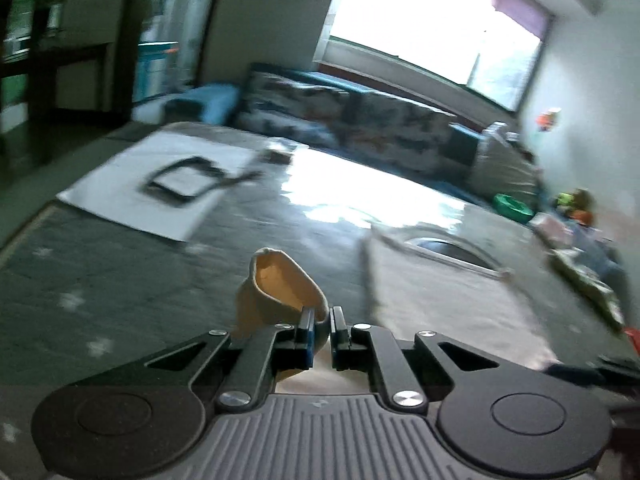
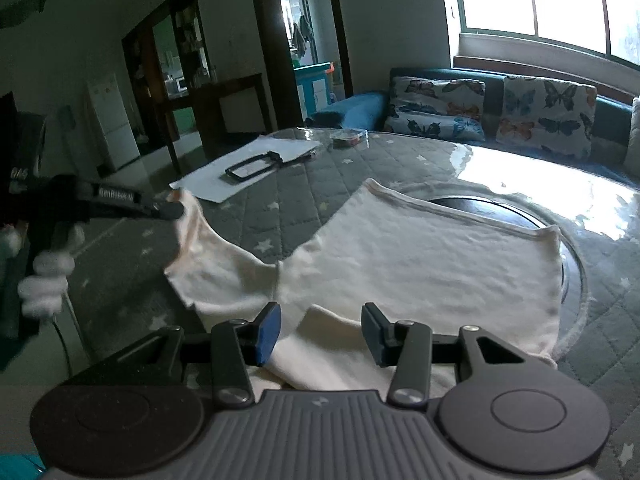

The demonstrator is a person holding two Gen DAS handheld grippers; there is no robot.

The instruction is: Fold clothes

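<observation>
On quilted cover, crumpled cream shirt

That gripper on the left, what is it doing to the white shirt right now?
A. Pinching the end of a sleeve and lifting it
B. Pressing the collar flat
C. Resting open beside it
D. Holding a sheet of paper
A: the left gripper is closed on the sleeve cuff of the white shirt, holding it raised off the table.

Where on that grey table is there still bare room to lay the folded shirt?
Free: the grey star-print quilted cloth between the white paper sheet and the cream shirt, and the glossy stretch toward the butterfly cushions. Crowded: the near edge, under the shirt and both grippers.
</observation>
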